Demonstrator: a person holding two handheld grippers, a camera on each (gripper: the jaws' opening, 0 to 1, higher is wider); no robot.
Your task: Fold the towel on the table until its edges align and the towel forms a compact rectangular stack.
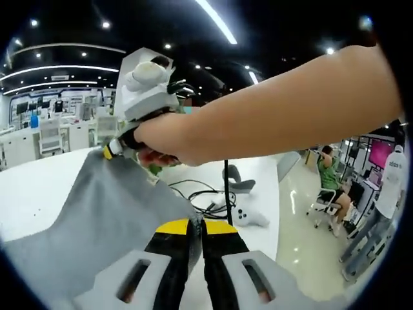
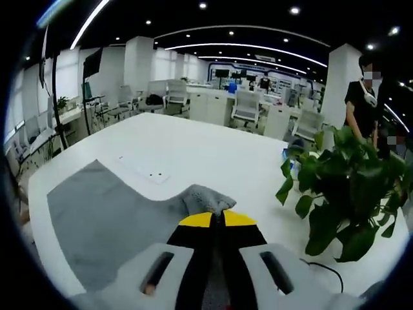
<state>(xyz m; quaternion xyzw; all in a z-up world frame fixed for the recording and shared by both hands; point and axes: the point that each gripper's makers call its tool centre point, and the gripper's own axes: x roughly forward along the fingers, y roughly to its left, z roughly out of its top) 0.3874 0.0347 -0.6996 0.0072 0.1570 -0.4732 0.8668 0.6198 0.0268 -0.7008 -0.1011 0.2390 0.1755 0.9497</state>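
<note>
A grey towel (image 1: 97,213) hangs lifted over the white table (image 1: 32,187). My left gripper (image 1: 197,226) has its yellow-tipped jaws pressed together on the towel's near edge. My right gripper (image 1: 111,150), held in a person's hand, comes in from the right and pinches the towel's far corner. In the right gripper view the right gripper (image 2: 217,219) is shut on a bunched corner of the towel (image 2: 205,197). From there the cloth spreads left and lies flat on the table (image 2: 193,148).
Black cables (image 1: 203,194) and a white controller (image 1: 248,216) lie on the table beyond the towel. A green potted plant (image 2: 342,194) stands close on the right. A person (image 2: 361,90) stands behind it. Another person (image 1: 330,174) sits past the table edge. Office desks line the background.
</note>
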